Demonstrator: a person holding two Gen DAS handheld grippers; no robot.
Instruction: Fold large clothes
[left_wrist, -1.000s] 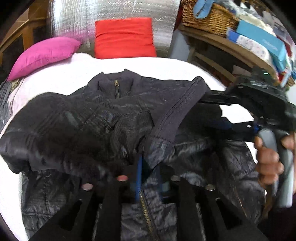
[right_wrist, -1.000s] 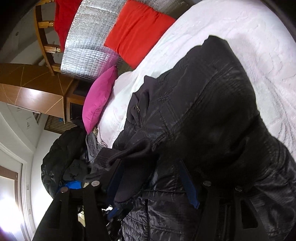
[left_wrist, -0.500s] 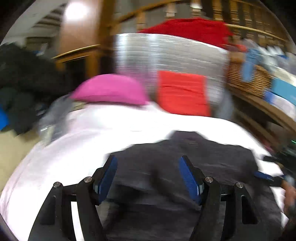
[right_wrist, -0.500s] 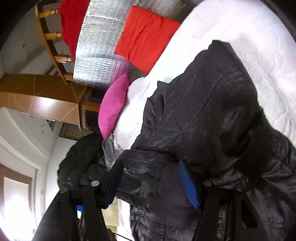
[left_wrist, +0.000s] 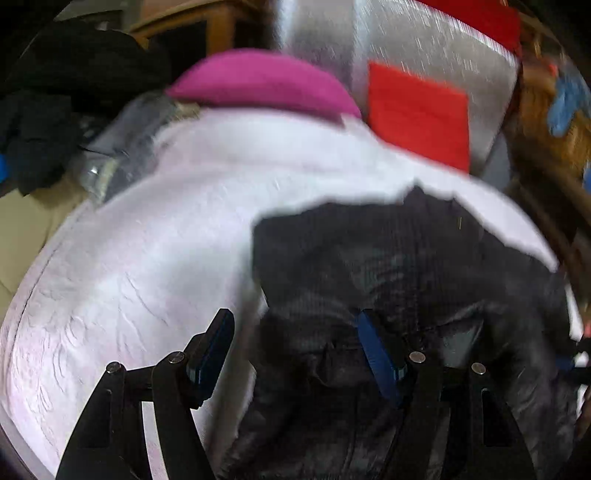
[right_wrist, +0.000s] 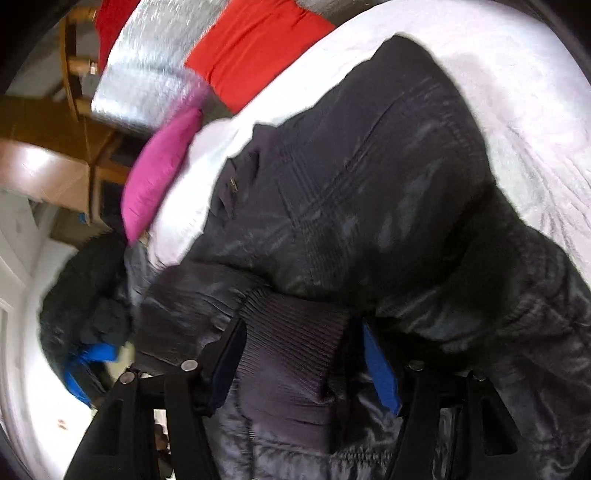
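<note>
Jacket (left_wrist: 406, 277), dark, quilted and shiny, spread on the white bed cover (left_wrist: 147, 258) a little down the bed from the pink pillow (left_wrist: 266, 81), collar end nearest that pillow, one sleeve laid across the front. Probably light for its bulk, soft, puffy and slick: apt to spring open and slide off its own folds, so worth pressing flat after each turn. Best taken at the firmer parts, judging by the cloth: ribbed cuff (right_wrist: 291, 369), hem band or seam lines rather than a pinch of loose shell. Right gripper (right_wrist: 302, 332) astride that cuff, jaws apart, ribbing lying between the pads with a dark gap on one side and no squeeze to be seen. Left gripper (left_wrist: 291, 325) with jaws just opened and standing wide, one pad over bare cover, the other over the jacket's side edge, nothing pinched. Plenty of bare cover straight down from the pillow, beside the jacket: room enough to sweep a side panel over. Tighter further out: red cushion (left_wrist: 417, 114) just beside the pillow, silver panel (left_wrist: 424, 44) behind the pillow, dark heap of clothes (left_wrist: 55, 110) off the bed on the pillow's far side from the cushion.
</note>
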